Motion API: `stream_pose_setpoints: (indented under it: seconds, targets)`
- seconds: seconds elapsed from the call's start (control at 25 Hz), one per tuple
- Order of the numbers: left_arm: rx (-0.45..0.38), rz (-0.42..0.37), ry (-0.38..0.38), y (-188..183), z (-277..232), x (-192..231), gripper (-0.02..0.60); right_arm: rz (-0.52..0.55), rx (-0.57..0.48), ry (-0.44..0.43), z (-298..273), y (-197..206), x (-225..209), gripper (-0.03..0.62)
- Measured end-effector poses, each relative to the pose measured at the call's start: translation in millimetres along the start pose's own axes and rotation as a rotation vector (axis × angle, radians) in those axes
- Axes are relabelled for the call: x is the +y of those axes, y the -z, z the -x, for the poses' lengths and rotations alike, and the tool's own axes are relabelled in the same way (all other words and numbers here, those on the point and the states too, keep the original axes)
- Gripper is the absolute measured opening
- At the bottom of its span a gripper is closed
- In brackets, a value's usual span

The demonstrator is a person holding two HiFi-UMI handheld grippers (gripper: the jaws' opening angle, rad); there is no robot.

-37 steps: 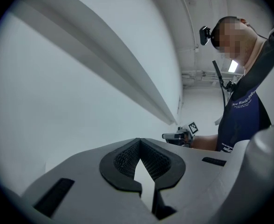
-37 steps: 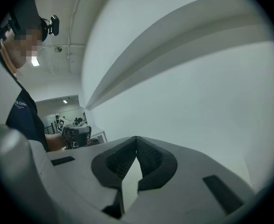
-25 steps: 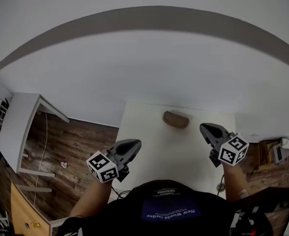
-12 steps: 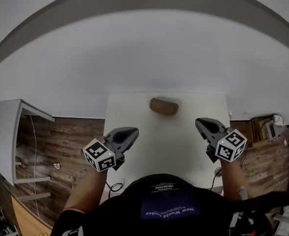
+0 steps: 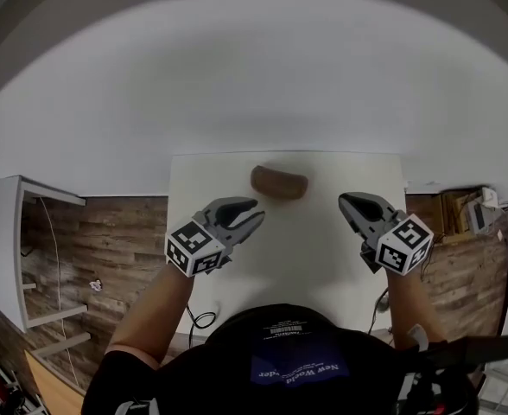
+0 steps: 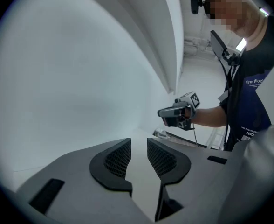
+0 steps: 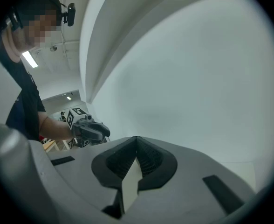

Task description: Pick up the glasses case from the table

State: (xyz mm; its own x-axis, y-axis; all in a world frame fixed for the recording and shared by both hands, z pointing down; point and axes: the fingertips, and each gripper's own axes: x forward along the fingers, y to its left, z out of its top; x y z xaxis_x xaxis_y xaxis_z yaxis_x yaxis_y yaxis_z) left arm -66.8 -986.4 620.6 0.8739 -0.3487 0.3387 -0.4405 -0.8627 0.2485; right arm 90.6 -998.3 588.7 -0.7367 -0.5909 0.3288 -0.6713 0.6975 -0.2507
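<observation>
A brown oval glasses case (image 5: 280, 182) lies near the far edge of the white table (image 5: 323, 249) in the head view. My left gripper (image 5: 252, 218) hovers just short of it, to its near left. Its jaws are opening, a narrow gap shows between the ribbed pads (image 6: 119, 158), and nothing is between them. My right gripper (image 5: 347, 203) hangs over the table's right part, apart from the case, with its jaws closed tip to tip (image 7: 136, 142) and nothing held. Neither gripper view shows the case.
A white wall rises right behind the table. A white desk (image 5: 3, 249) stands at the left on the wood floor (image 5: 107, 240). A cable (image 5: 200, 321) hangs near the table's front left, and small devices (image 5: 479, 214) sit at the right.
Both grippers have come down over the table. The left one has swung right, toward the case, and its jaws have parted. The case has not moved.
</observation>
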Motion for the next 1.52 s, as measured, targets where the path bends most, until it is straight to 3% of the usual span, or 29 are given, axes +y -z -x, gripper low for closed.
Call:
stream_pose_setpoints:
  seconds: [0.24, 0.36, 0.52, 0.72, 0.96, 1.08, 1.24, 1.4, 1.52]
  targets:
    - [0.147, -0.077, 0.046, 22, -58, 43, 0.193, 0.001, 0.020, -0.020, -38, 11, -27, 0.000]
    - [0.278, -0.221, 0.076, 41, -84, 60, 0.323, -0.004, 0.028, -0.031, -53, 15, -35, 0.001]
    - [0.489, -0.409, 0.130, 74, -114, 78, 0.421, -0.014, 0.037, -0.036, -68, 19, -48, 0.000]
    - [0.702, -0.564, 0.229, 116, -147, 87, 0.491, -0.022, 0.045, -0.038, -79, 22, -60, 0.000]
    - [0.826, -0.657, 0.282, 151, -167, 92, 0.515, -0.036, 0.046, -0.033, -84, 28, -64, 0.000]
    - [0.863, -0.673, 0.278, 160, -175, 98, 0.515, -0.045, 0.051, -0.031, -82, 33, -65, 0.001]
    - [0.900, -0.554, 0.304, 166, -178, 105, 0.517, -0.053, 0.055, -0.030, -80, 37, -65, 0.001]
    - [0.875, -0.504, 0.296, 160, -179, 112, 0.483, -0.064, 0.055, -0.024, -78, 37, -67, 0.000]
    - [0.809, -0.438, 0.262, 152, -181, 114, 0.463, -0.067, 0.059, -0.024, -78, 38, -65, 0.001]
